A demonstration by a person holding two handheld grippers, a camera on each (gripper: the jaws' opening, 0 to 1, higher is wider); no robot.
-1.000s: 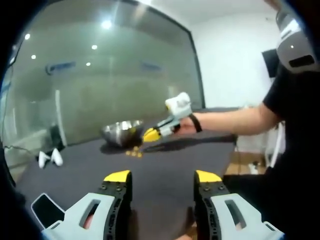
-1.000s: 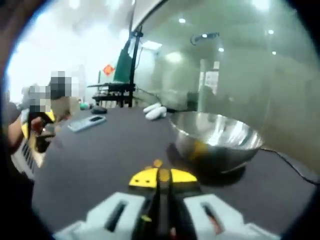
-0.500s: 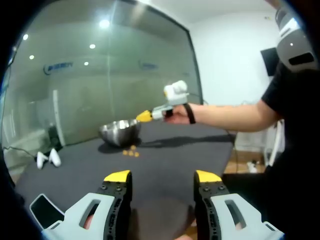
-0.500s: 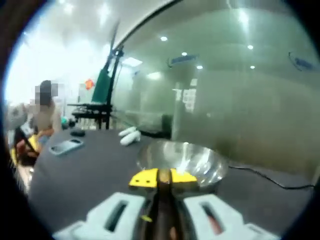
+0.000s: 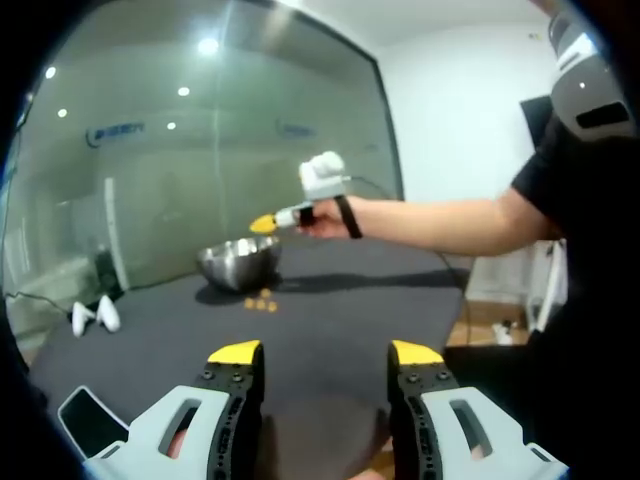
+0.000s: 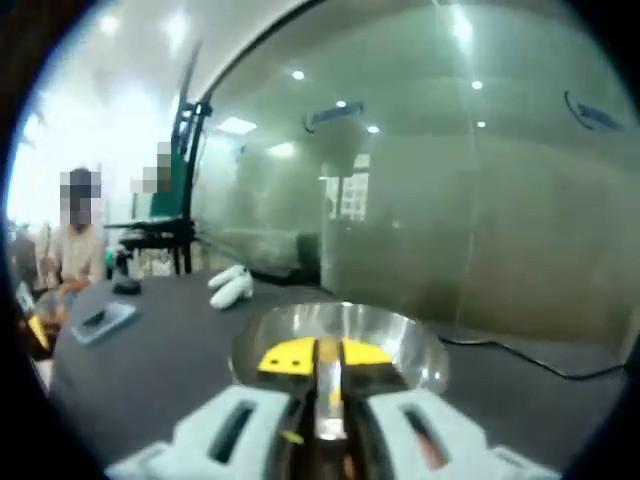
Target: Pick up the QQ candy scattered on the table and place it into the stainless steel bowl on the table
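The stainless steel bowl (image 5: pixel 240 262) stands on the dark table (image 5: pixel 340 320), with a small cluster of orange QQ candies (image 5: pixel 260 302) just in front of it. My left gripper (image 5: pixel 325 355) hovers low over the near table, jaws open and nothing between them. A person's outstretched arm holds my right gripper (image 5: pixel 265 223) in the air just above the bowl. In the right gripper view my right gripper (image 6: pixel 316 357) points down at the bowl (image 6: pixel 400 335), its jaws pressed close with a small orange candy bit (image 6: pixel 335 394) in the narrow gap.
Two white controllers (image 5: pixel 90 318) lie at the table's left, and a phone (image 5: pixel 85 415) lies near my left jaw. A cable (image 6: pixel 520 352) trails past the bowl. A glass wall (image 5: pixel 200 150) rises behind the table. People sit beyond the table's far end (image 6: pixel 75 250).
The right gripper has risen from beside the candy cluster and swung over the bowl. The left gripper has stayed in place, open.
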